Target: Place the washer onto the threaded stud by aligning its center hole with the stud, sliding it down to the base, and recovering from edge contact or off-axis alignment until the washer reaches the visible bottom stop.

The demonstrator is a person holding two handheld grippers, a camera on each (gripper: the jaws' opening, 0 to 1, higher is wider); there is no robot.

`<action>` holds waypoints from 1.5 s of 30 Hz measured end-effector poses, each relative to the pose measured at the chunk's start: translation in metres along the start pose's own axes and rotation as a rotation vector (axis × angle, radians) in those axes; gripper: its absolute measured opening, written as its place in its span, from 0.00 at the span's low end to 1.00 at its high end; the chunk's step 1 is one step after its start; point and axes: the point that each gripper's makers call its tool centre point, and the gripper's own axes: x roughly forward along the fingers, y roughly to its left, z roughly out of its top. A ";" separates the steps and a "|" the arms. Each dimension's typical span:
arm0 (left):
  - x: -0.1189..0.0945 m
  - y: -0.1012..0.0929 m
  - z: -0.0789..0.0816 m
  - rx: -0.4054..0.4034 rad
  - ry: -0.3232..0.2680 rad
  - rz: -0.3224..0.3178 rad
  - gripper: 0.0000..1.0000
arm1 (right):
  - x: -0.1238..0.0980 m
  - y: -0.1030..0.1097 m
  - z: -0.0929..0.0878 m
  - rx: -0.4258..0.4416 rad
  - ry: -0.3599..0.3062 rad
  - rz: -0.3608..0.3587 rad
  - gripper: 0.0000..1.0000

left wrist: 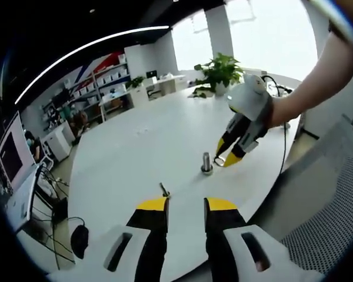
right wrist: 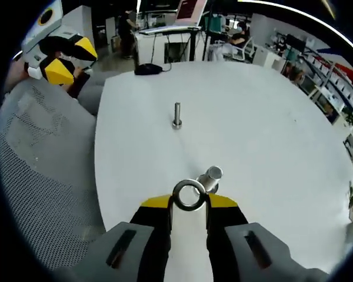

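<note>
Gripping the washer (right wrist: 189,195) by its rim between its yellow-tipped jaws, the right tool (right wrist: 189,202) holds the ring just short of the threaded stud (right wrist: 212,176), which stands on the white surface (right wrist: 253,117) immediately beyond and slightly to the right of the ring. A second, slimmer stud (right wrist: 176,115) stands farther ahead, well apart. In the left gripper view, the left tool (left wrist: 185,204) sits with jaws parted and nothing between them, that slim stud (left wrist: 164,190) just ahead of its left jaw.
</note>
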 end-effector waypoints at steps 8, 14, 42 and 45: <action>0.001 -0.001 -0.003 0.003 0.013 -0.003 0.21 | -0.002 -0.017 0.022 -0.004 -0.031 -0.027 0.23; 0.000 0.000 -0.003 0.002 0.015 0.001 0.21 | 0.009 -0.023 0.025 -0.013 -0.002 -0.015 0.23; 0.001 -0.002 -0.005 -0.003 0.021 -0.007 0.21 | 0.029 -0.024 0.004 0.022 0.144 0.055 0.24; 0.001 -0.001 -0.006 -0.008 0.022 -0.006 0.21 | 0.027 -0.023 0.007 0.020 0.125 0.054 0.25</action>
